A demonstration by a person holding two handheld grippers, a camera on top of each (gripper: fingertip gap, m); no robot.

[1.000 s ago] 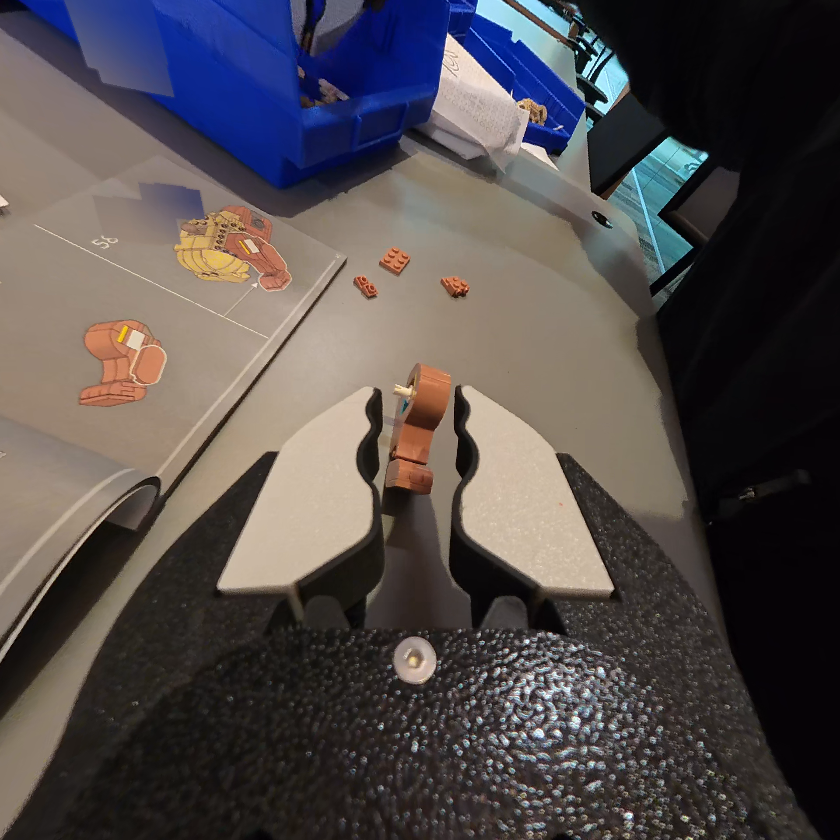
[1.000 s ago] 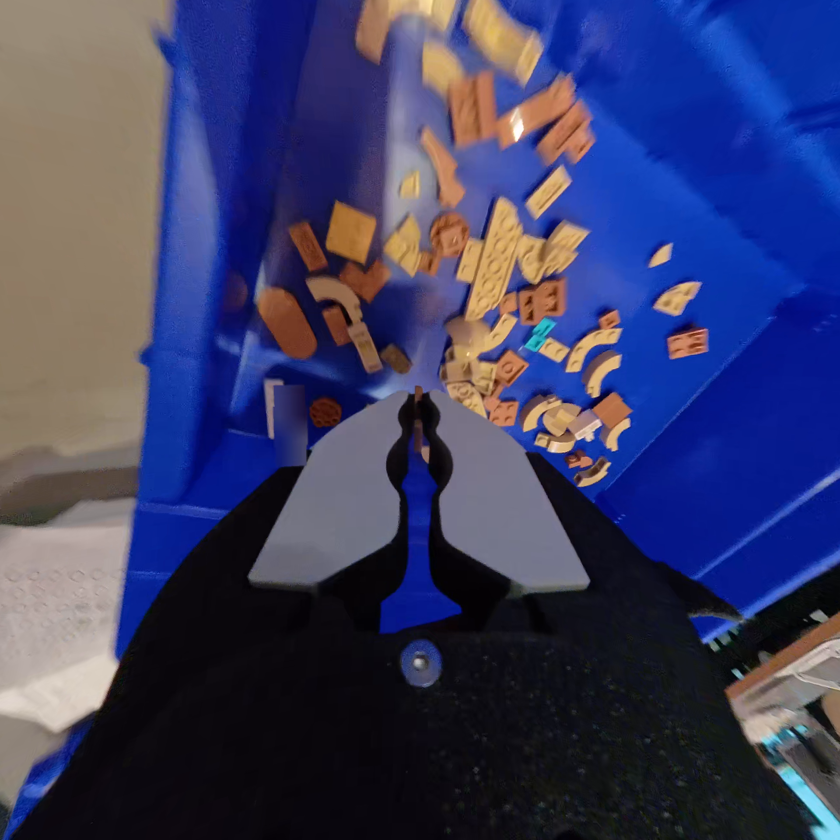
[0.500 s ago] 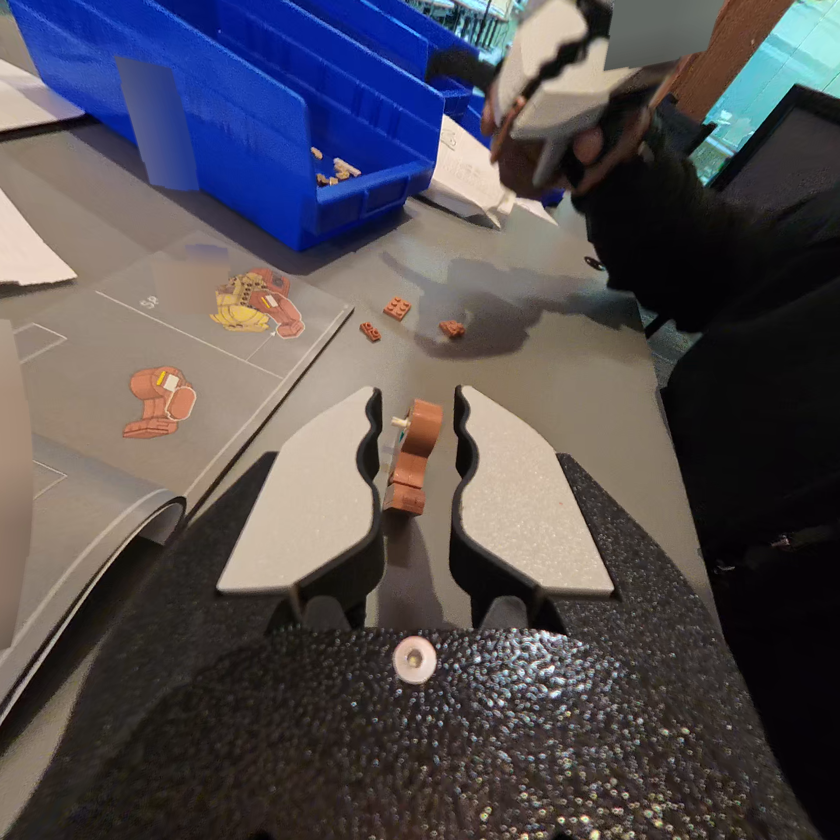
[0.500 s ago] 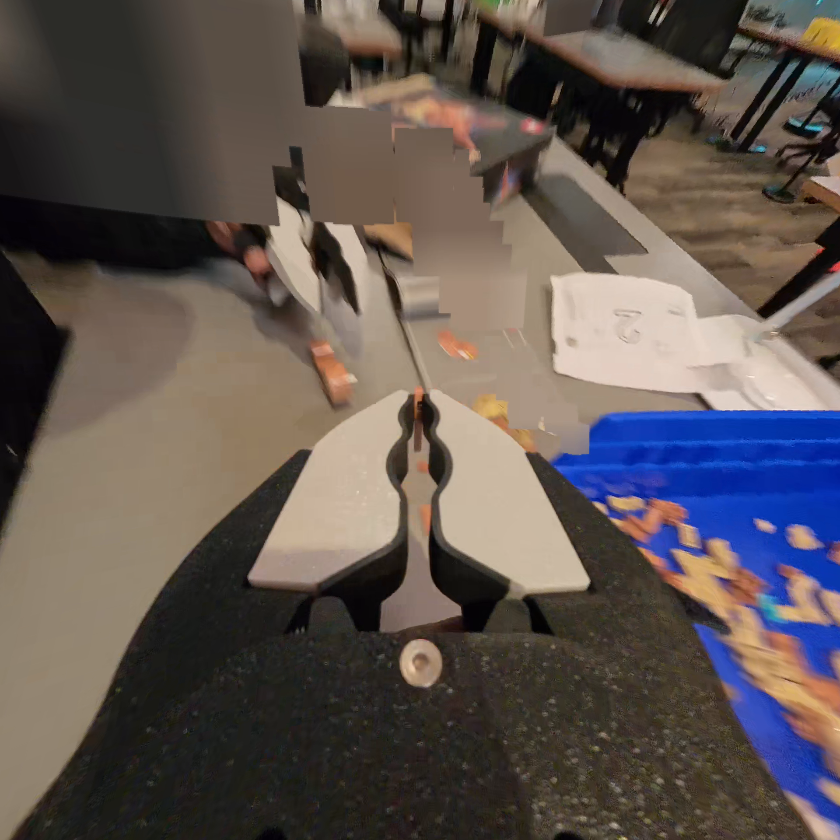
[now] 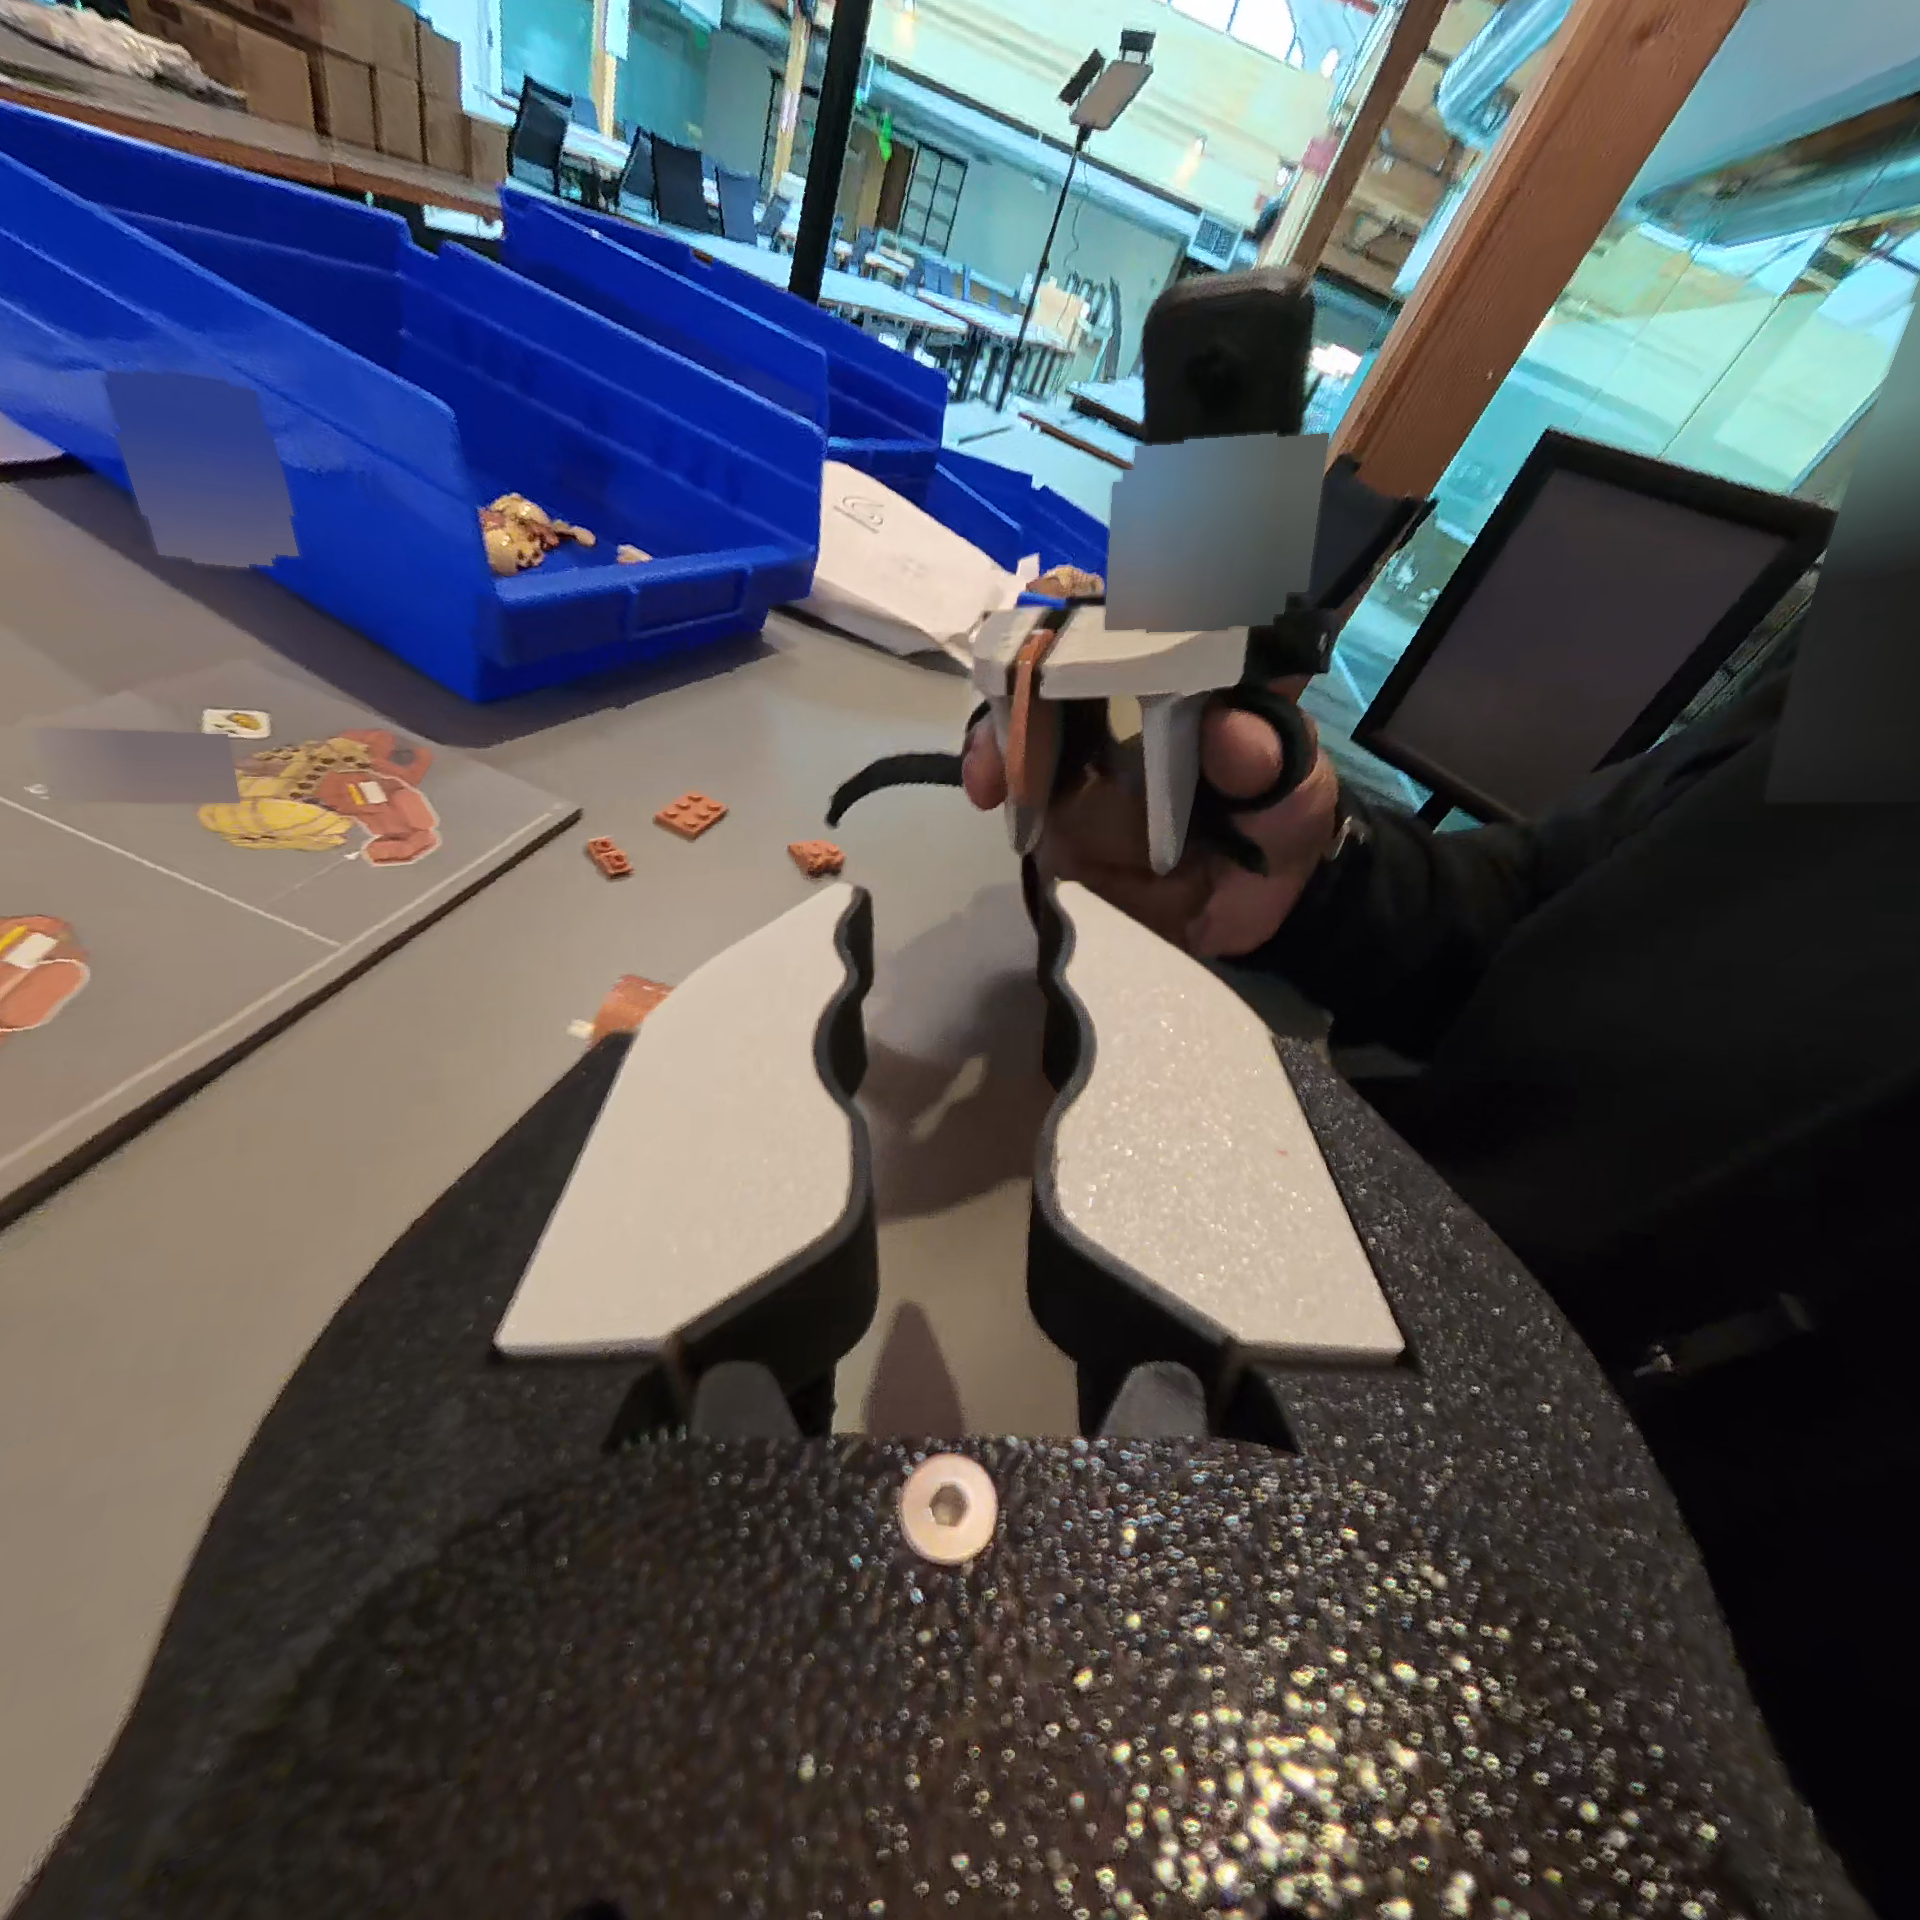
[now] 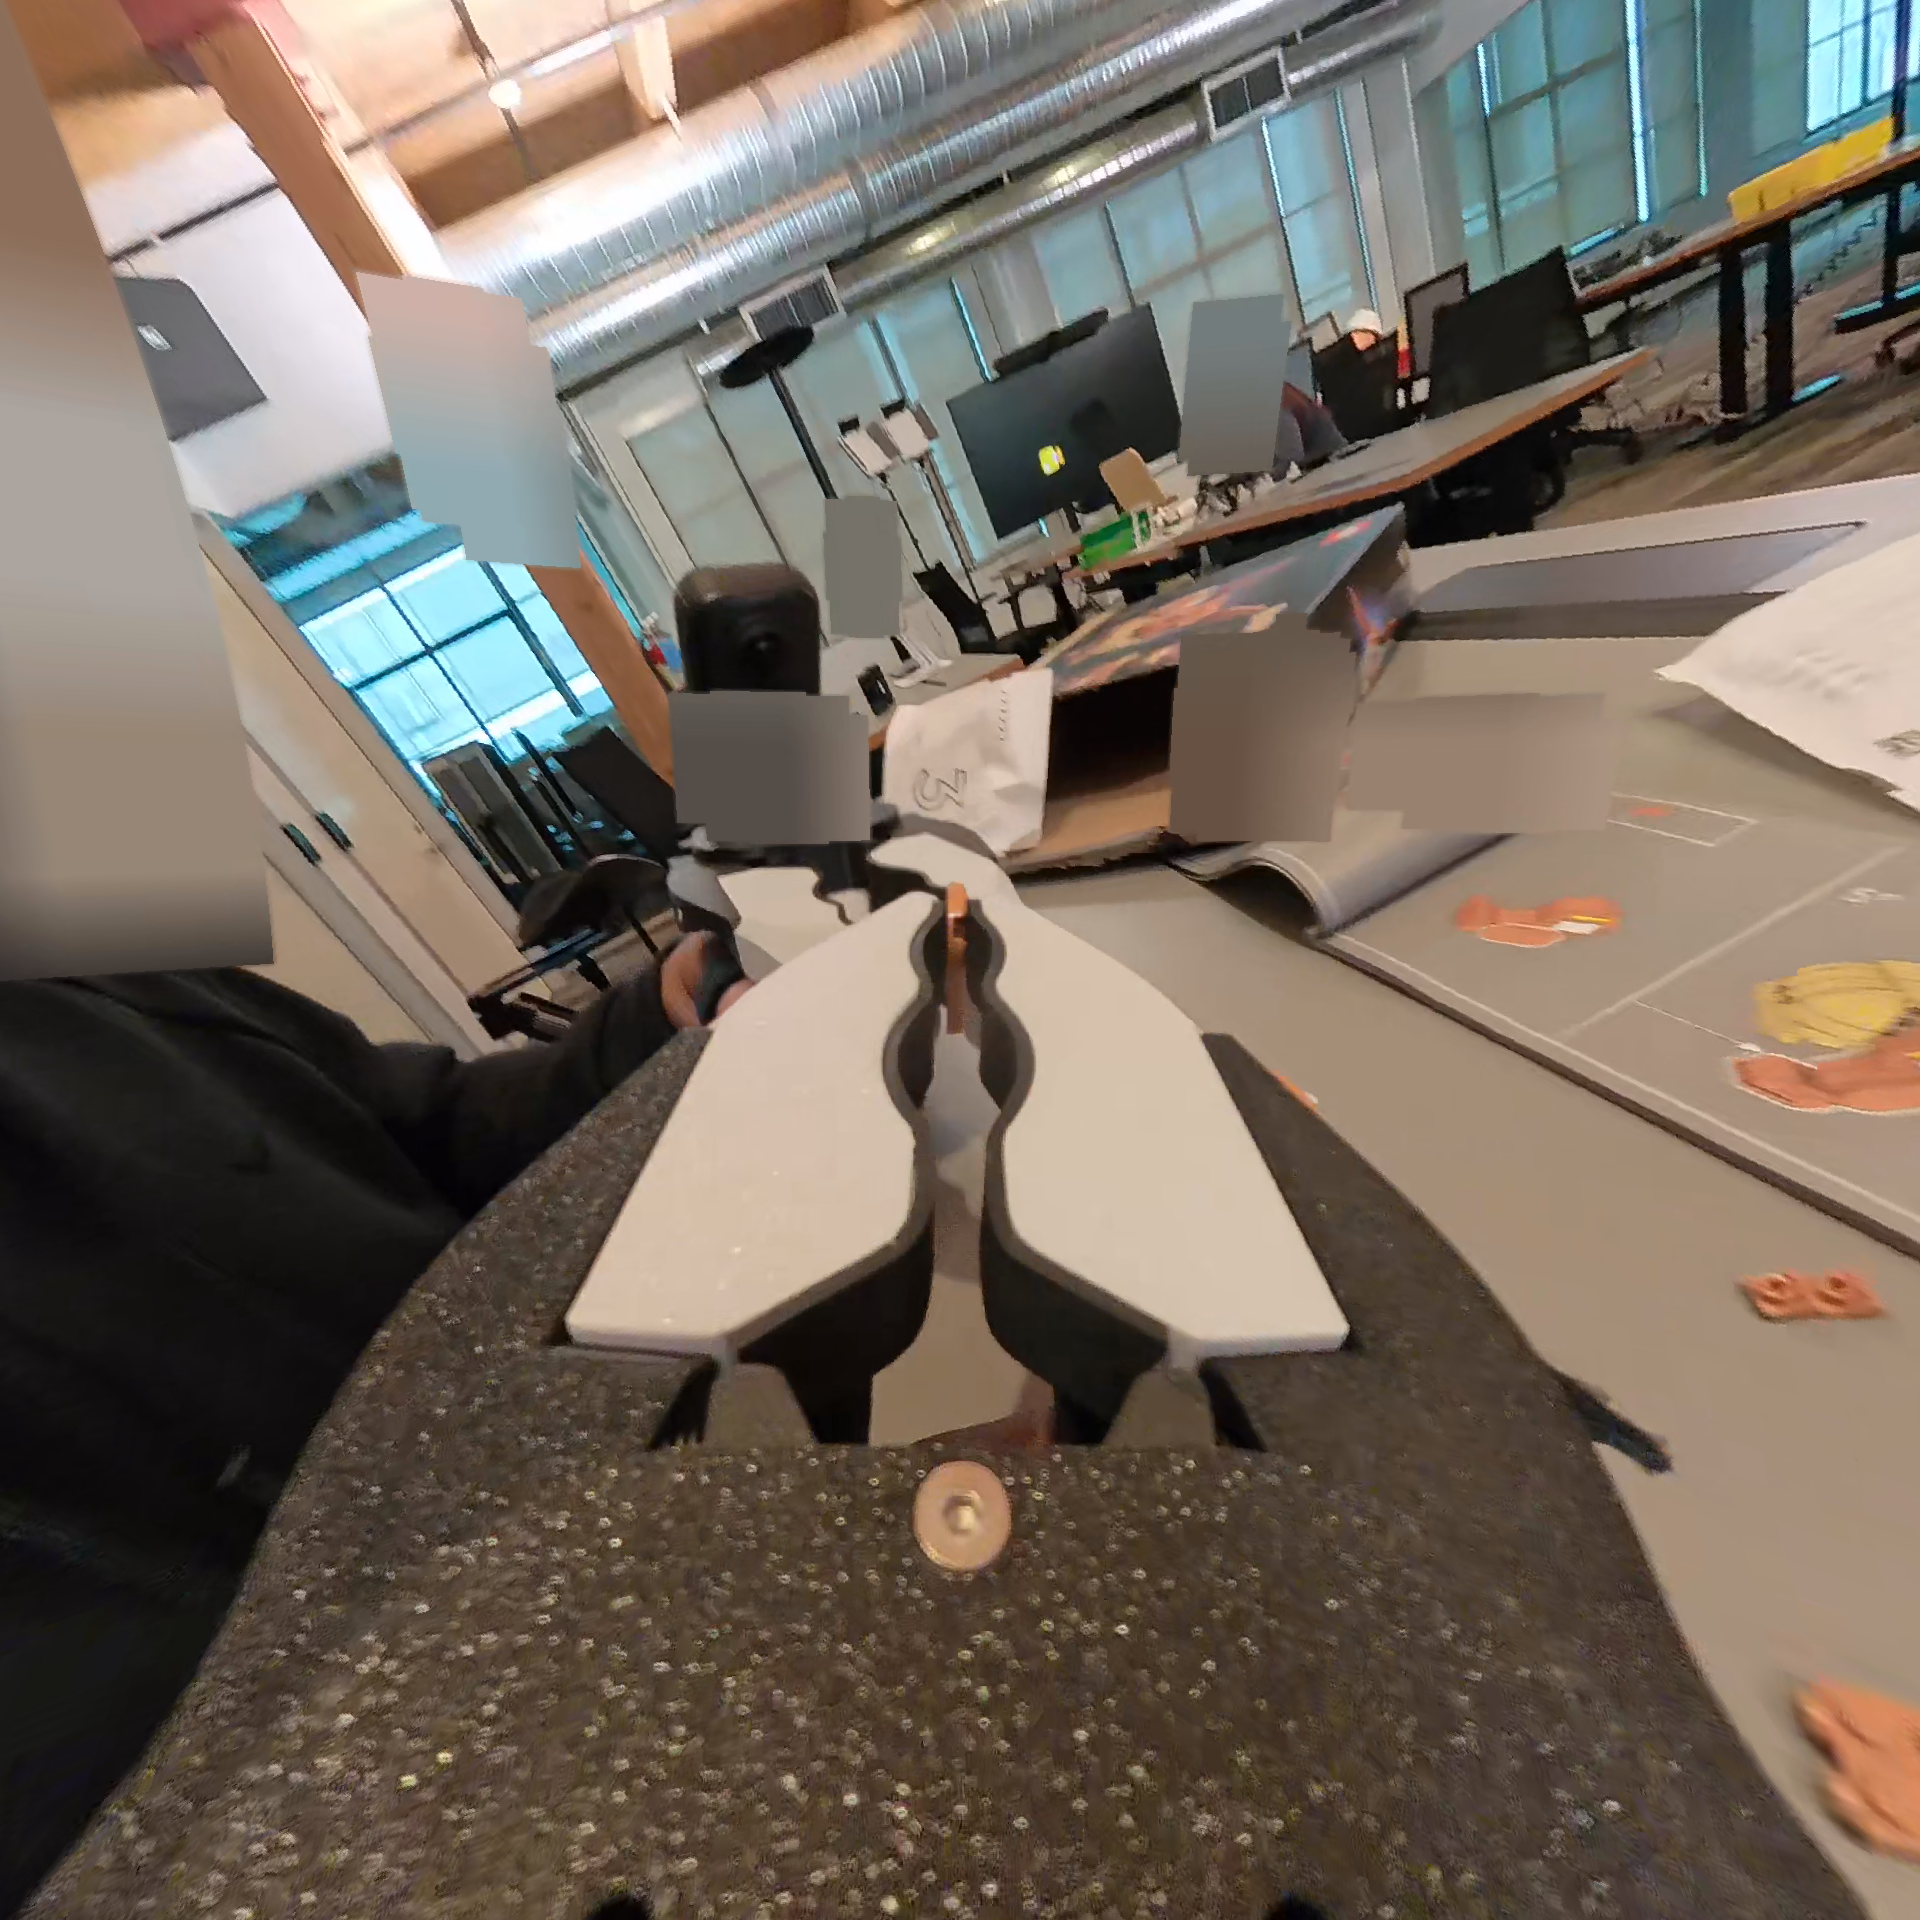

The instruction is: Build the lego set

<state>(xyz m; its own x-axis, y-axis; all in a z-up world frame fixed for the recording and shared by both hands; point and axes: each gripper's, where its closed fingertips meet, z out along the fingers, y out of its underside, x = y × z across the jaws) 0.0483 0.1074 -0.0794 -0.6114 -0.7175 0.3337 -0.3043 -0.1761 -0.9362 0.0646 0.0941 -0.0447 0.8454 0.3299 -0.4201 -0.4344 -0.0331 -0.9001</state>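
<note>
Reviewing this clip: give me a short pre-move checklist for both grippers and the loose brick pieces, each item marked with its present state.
1. Right gripper shut on thin brown plate: ok.
2. Left gripper open, nothing between its fingers: ok.
3. Brown brick assembly lies on the grey table beside the left finger, partly hidden: ok.
4. Three small brown pieces loose on the table ahead: ok.
5. Instruction booklet open flat: ok.
6. Plate's stud side: cannot tell.

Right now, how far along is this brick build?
Done: small brown assembly lies on the table, outside the open left gripper. In hand: right gripper pinches a thin brown plate. Left: three loose brown pieces by the open booklet.
</note>
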